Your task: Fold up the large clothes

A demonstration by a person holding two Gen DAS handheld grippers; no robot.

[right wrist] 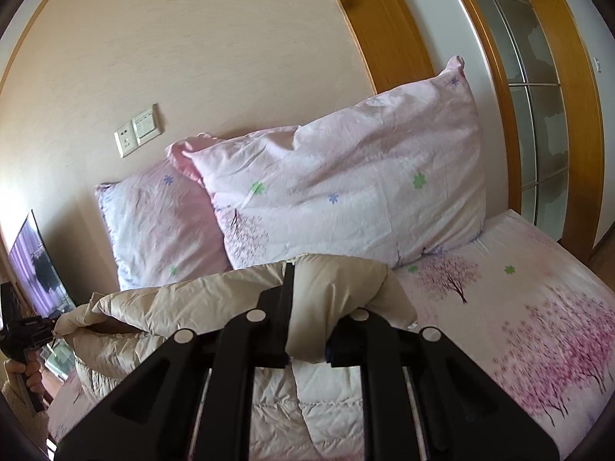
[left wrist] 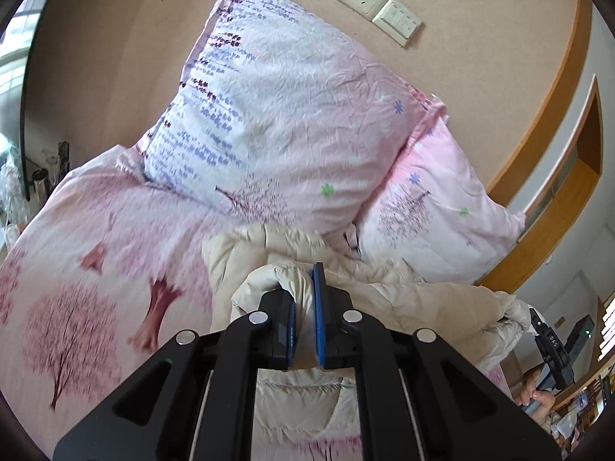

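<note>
A cream quilted down jacket [left wrist: 403,299] lies on the bed in front of the pillows. My left gripper [left wrist: 303,288] is shut on a bunched edge of the jacket, lifted off the bed. My right gripper [right wrist: 307,288] is shut on another thick fold of the same jacket [right wrist: 184,307], whose fabric hides the right finger. The jacket stretches between the two grippers. The right gripper also shows far right in the left wrist view [left wrist: 547,340], and the left gripper far left in the right wrist view [right wrist: 23,326].
Two pink floral pillows [left wrist: 276,115] [right wrist: 346,192] lean on the wall behind the jacket. The bed sheet [left wrist: 88,269] [right wrist: 519,307] is pink with tree prints. A wall socket and switch [left wrist: 380,7] sit above. A wooden door frame [right wrist: 519,96] stands at the right.
</note>
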